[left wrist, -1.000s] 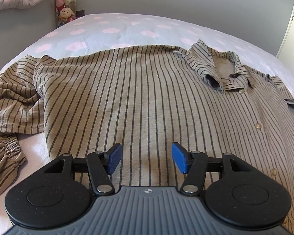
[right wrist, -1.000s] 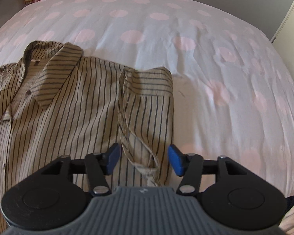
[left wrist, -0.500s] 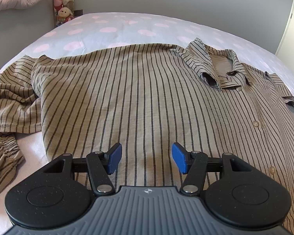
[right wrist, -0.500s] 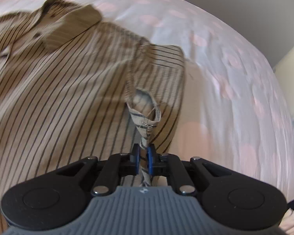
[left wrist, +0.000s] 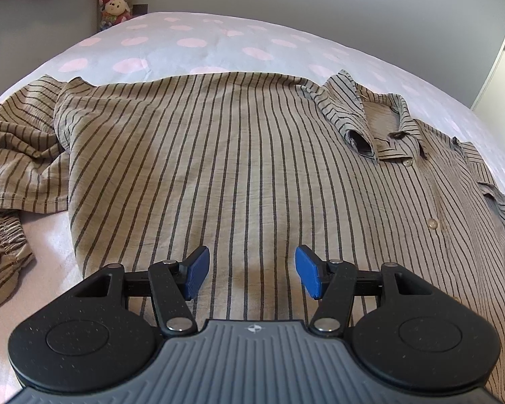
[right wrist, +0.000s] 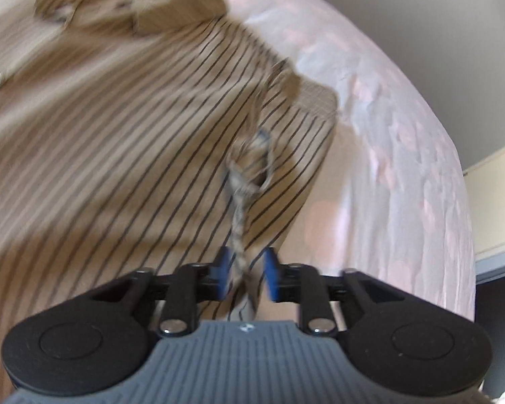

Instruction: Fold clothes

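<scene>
The striped shirt (left wrist: 245,168) is lying spread front-up across the polka-dot bedspread (left wrist: 192,43), collar (left wrist: 380,124) toward the far right. The left gripper (left wrist: 249,271) is hovering over the shirt's lower front, jaws standing wide with nothing between them. The right gripper (right wrist: 244,274) is opening at the shirt's edge, a twisted strip of sleeve (right wrist: 242,208) hanging between its parting pads.

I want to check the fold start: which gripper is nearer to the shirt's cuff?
Right. The right gripper has the cuff between its opening jaws, though the picture is blurred. The left gripper hovers open over the shirt body, apart from that cuff.
</scene>
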The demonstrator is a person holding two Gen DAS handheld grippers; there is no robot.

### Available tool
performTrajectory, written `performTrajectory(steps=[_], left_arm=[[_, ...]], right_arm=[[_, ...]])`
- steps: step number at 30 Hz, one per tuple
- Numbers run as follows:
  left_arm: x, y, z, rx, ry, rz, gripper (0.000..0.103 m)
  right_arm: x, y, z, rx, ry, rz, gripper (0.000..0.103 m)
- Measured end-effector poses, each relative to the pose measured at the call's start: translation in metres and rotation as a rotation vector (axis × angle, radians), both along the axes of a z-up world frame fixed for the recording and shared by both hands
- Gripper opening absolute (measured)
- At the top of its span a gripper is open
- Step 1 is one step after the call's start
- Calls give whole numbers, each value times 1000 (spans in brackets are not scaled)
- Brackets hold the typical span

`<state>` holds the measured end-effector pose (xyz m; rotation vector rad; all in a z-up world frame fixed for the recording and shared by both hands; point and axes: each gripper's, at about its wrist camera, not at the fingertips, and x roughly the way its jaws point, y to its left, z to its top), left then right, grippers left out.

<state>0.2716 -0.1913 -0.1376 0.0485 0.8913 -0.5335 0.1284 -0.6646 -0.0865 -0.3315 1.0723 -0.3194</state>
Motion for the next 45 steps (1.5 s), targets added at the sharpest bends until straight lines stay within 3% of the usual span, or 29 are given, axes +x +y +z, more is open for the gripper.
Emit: performTrajectory(steps=[2,5,9,19,24,26,27,28,33,35,40,45], left_arm=[[-1,0,2,3,-6,-1,55],[-2,1,3,2,-8,5,55],[-1,2,1,9,-6,13,55],[7,5,-6,17,-8,23,55],[10,1,-16,51,-10,4,55],[9,-1,-17,66,-24,-7,55],[9,-1,-17,68,-28,-9,55],[8,-1,-17,70,-31,-11,55],[8,0,-17,60,-32,-12,55],[8,0,-17,63,-33,-14,55],[9,0,-16,61,-29,-14,55],[8,3,-14,45,-25,-16,55]], right_arm=[[11,-1,8,27,-41,-15,48],[33,1,9,16,-56,9,59],[74,4,1,-40,-29,54,57],[168,-56,-1,197,-223,-238,54],[206,-74,-20,194,-221,-334,53],[210,-79,-22,205,-225,-361,37],[212,-82,-23,212,-227,-374,10],[211,-85,-21,214,-242,-381,6],[202,-105,2,279,-382,-446,6],[204,-106,-1,279,-358,-450,6],[197,-95,-8,302,-304,-406,24],[160,-79,14,259,-288,-342,24]])
